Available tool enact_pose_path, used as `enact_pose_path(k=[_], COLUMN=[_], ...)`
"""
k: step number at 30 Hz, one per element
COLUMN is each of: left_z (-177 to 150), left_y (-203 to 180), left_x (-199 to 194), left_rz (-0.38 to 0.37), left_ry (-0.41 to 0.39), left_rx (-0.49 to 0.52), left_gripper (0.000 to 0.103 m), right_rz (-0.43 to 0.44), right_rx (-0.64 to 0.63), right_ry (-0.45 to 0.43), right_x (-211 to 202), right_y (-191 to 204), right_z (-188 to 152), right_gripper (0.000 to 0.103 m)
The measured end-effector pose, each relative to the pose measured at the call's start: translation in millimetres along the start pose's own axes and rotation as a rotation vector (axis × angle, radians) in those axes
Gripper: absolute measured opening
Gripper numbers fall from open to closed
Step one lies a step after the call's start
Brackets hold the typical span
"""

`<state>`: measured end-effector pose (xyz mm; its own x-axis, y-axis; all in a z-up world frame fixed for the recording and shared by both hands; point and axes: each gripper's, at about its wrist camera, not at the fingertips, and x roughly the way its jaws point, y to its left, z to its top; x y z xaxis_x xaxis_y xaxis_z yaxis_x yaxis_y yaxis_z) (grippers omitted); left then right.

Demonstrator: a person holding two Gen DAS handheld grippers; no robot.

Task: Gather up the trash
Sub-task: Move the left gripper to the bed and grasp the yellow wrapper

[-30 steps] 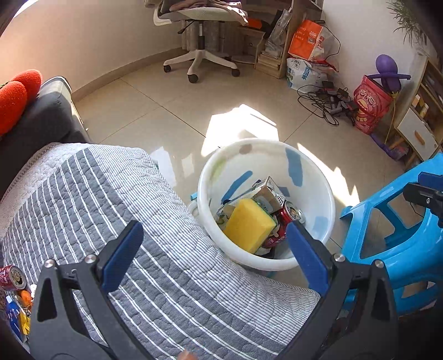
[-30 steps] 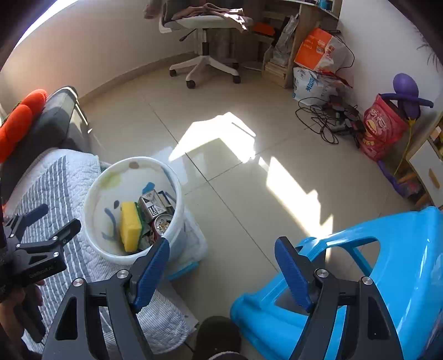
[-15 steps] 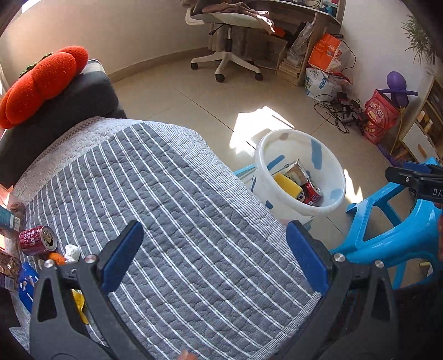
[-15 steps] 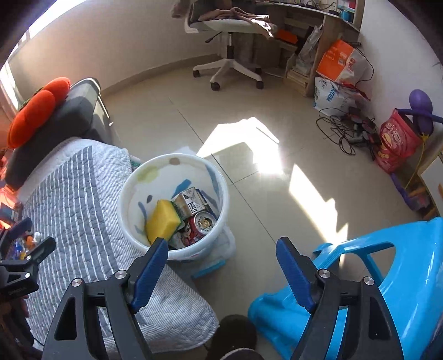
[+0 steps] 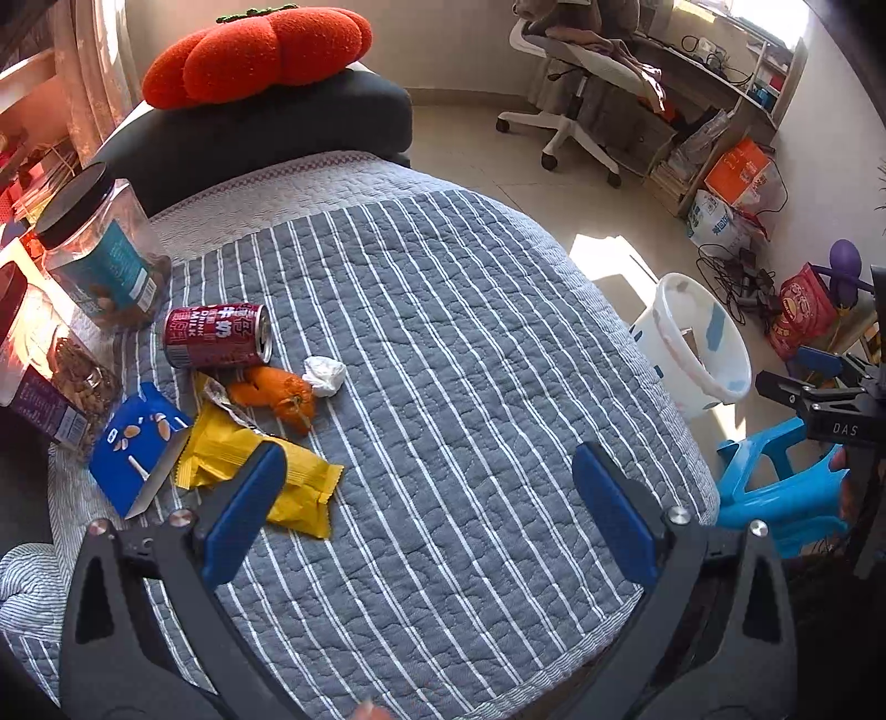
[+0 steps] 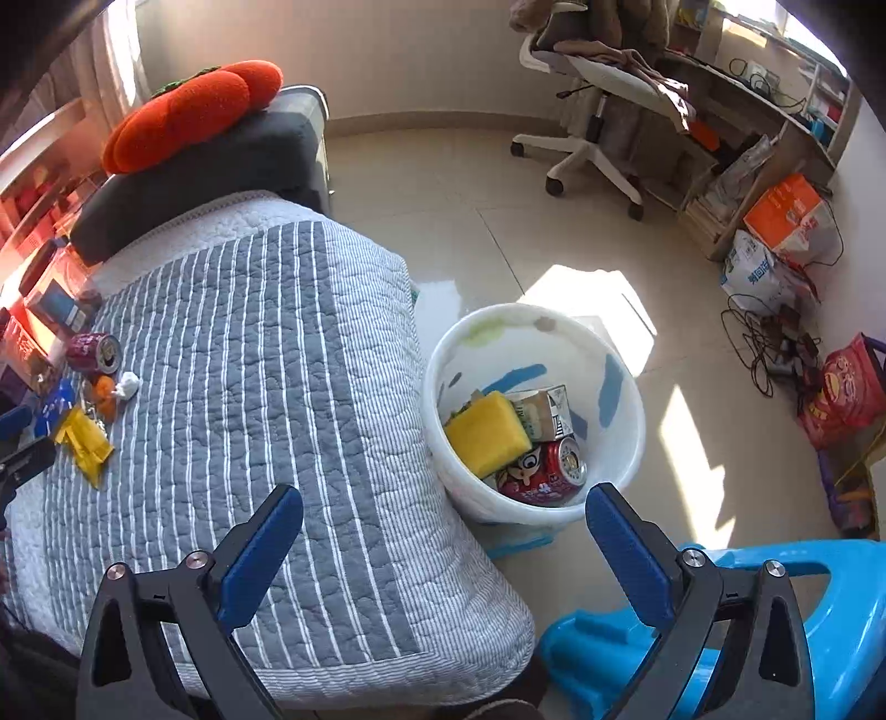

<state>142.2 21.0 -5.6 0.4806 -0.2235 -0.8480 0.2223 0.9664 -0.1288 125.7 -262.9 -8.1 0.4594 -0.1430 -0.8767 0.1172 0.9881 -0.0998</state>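
Observation:
Trash lies at the left of the striped quilt (image 5: 443,387): a red drink can (image 5: 219,335), orange peel (image 5: 277,393), a crumpled white tissue (image 5: 325,375), a yellow wrapper (image 5: 260,471) and a blue carton (image 5: 138,448). My left gripper (image 5: 429,509) is open and empty above the quilt, its left finger over the yellow wrapper. The white bucket (image 6: 620,426) on the floor holds a yellow sponge (image 6: 487,432), a carton and a red can (image 6: 545,471). My right gripper (image 6: 443,554) is open and empty, just in front of the bucket; it also shows in the left wrist view (image 5: 819,399).
Snack jars (image 5: 99,255) stand at the quilt's left edge. An orange pumpkin cushion (image 5: 255,52) rests on the dark armrest. A blue plastic stool (image 6: 720,637) stands right of the bucket. An office chair (image 6: 598,99), boxes and cables are across the floor.
My left gripper swung left from over the bucket to over the quilt, bringing the trash pile into view. My right gripper shifted left toward the bucket. Both stayed open.

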Motion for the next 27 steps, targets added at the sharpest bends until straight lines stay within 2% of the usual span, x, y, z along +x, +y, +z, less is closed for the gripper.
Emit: enact_pose_path(k=[8, 13, 16, 21, 27], left_z=[-20.6, -34.5, -38.2, -36.1, -37.4], left_y=[73.5, 106.3, 113.4, 114.8, 111.6], left_x=[6.2, 30.4, 48.5, 79.7, 112.9], left_rz=[0.083, 0.162, 0.165, 0.161, 0.269], left_ry=[0.045, 0.097, 0.125, 0.158, 0.243], left_rx=[-0.144, -0.351, -0.469, -0.606, -0.642], left_gripper=[0.102, 0.102, 0.102, 0.102, 0.102], right_rz=[0.012, 0.06, 0.064, 0.05, 0.04], right_rx=[-0.157, -0.174, -0.171, -0.178, -0.168], right_ry=[0.018, 0.05, 0.07, 0.103, 0.143], right_x=[16.8, 26.7, 36.0, 51.3, 66.7], right_y=[75.2, 101.2, 110.7, 122.7, 126.4], right_z=[3.3, 4.3, 7.1, 11.1, 14.6], right_gripper=[0.103, 0.103, 0.103, 0.103, 0.103])
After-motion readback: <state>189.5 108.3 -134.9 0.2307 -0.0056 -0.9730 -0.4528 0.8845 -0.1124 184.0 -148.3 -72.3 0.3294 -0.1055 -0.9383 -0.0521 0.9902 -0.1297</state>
